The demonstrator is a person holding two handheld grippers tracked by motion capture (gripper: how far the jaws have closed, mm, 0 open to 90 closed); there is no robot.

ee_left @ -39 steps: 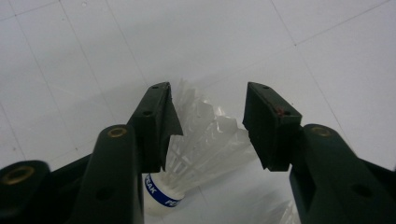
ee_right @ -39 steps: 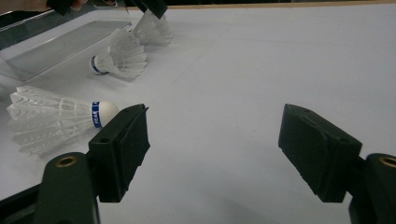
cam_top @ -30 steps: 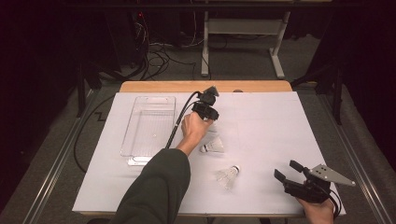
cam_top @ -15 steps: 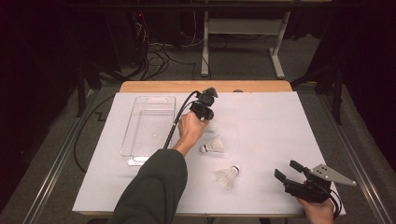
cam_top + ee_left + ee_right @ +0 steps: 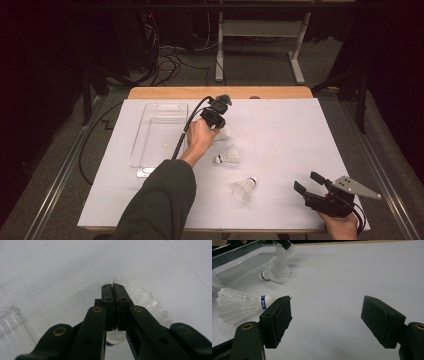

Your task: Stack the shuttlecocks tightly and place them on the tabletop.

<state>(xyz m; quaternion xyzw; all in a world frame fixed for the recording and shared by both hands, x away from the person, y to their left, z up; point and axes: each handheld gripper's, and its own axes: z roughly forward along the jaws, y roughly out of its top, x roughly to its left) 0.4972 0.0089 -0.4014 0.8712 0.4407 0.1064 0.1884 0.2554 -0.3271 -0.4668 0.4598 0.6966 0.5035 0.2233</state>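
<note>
Shuttlecock transfer barely started: none placed in tray [image 5: 159, 105].
Held right gripper [image 5: 307, 182] wide open, empty; left near shuttlecock [image 5: 244, 188] and middle shuttlecock [image 5: 227, 158] loose on sheet [image 5: 290, 130]; clamped left gripper [image 5: 112, 286] shut on far shuttlecock [image 5: 145, 302] skirt, beside tray.

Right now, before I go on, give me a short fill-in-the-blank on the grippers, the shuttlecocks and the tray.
1. The left gripper is shut on the skirt of a ____.
2. The jaws of the right gripper stand ____.
3. The number of shuttlecocks lying loose on the white table is ____.
4. The clear tray sits beside the gripped shuttlecock and holds ____ shuttlecocks.

Missing words: shuttlecock; open; two; no
</note>
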